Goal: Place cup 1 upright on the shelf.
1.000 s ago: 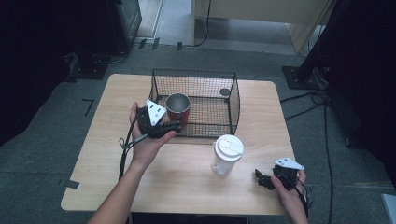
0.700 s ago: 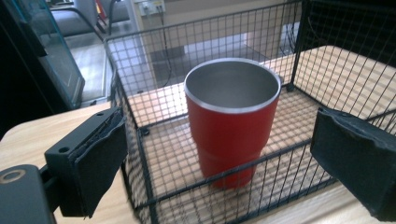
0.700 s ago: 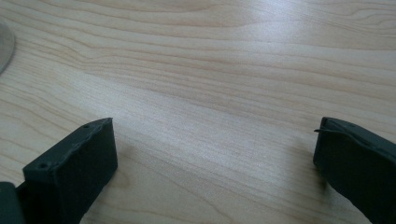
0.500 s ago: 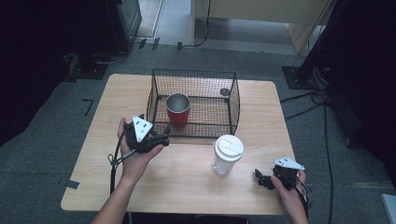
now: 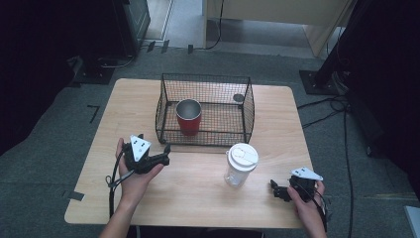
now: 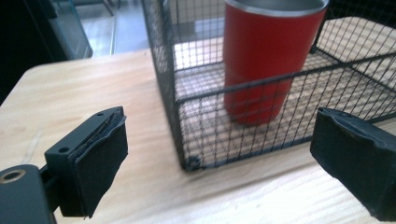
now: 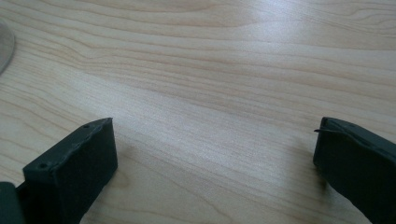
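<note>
Left hand-held gripper (image 5: 161,157): jaws wide, empty, near wire basket (image 5: 247,111) | red tumbler (image 5: 188,117): upright inside | right hand-held gripper (image 5: 275,190): jaws wide, empty, over bench (image 5: 198,188)

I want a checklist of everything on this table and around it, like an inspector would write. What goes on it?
Surface: wooden table, pale, bare wood in front.
Job's things: red cup with a metal rim, upright inside the black wire basket; the left hand-held gripper points at it.
Clutter: clear plastic cup with white lid upright in front of the basket; small round dark object in the basket's back corner, too small to tell.
Grippers: left hand-held gripper open, empty, outside the basket; right hand-held gripper open, empty, low over the table.
Cables: black cable trailing from the left gripper; more cables on the floor at right.
Surroundings: grey carpet floor, dark equipment stands.
</note>
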Demonstrator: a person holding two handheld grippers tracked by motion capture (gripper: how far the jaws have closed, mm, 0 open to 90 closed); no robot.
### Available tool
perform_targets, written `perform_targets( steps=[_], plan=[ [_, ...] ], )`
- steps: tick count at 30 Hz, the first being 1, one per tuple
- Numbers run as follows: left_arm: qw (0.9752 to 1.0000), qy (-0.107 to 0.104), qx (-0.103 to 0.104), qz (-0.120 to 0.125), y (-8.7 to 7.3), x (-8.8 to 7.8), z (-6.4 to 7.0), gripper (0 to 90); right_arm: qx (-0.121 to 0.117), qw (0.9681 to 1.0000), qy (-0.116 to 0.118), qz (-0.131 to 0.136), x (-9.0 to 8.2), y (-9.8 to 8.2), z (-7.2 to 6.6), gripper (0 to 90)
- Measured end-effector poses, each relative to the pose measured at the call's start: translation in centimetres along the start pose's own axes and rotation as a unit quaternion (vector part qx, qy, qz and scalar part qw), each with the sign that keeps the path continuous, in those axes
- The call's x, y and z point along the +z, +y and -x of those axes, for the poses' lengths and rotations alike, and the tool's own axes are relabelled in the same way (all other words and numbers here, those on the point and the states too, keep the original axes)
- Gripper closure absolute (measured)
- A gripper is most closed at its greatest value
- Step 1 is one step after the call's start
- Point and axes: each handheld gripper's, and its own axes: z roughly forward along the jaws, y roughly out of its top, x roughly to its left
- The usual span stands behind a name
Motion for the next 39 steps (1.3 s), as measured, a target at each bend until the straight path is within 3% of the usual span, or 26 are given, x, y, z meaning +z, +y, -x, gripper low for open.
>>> perform_targets(
  steps=[13, 18, 25, 33, 39],
  plan=[
    [0.9989, 0.018, -0.022, -0.038, -3.5, -1.3, -2.7, 4.8, -0.001, 1.0, 0.0, 0.0, 0.0, 0.0, 0.0, 0.0],
    [0.9983, 0.022, -0.009, -0.054, -4.6, -1.9, -3.3, 4.7, -0.001, 1.0, 0.0, 0.0, 0.0, 0.0, 0.0, 0.0],
    [0.9955, 0.035, -0.037, -0.079, -6.2, -3.4, -5.6, 4.8, -0.001, 1.0, 0.0, 0.0, 0.0, 0.0, 0.0, 0.0],
    [0.993, 0.051, -0.016, -0.106, -7.7, -5.0, -7.1, 5.2, 0.001, 1.0, -0.002, 0.0, 0.0, 0.0, 0.0, 0.0],
    [0.9907, 0.052, -0.035, -0.12, -8.5, -5.9, -8.8, 5.2, 0.001, 1.0, -0.002, 0.0, 0.0, 0.0, 0.0, 0.0]
  ],
)
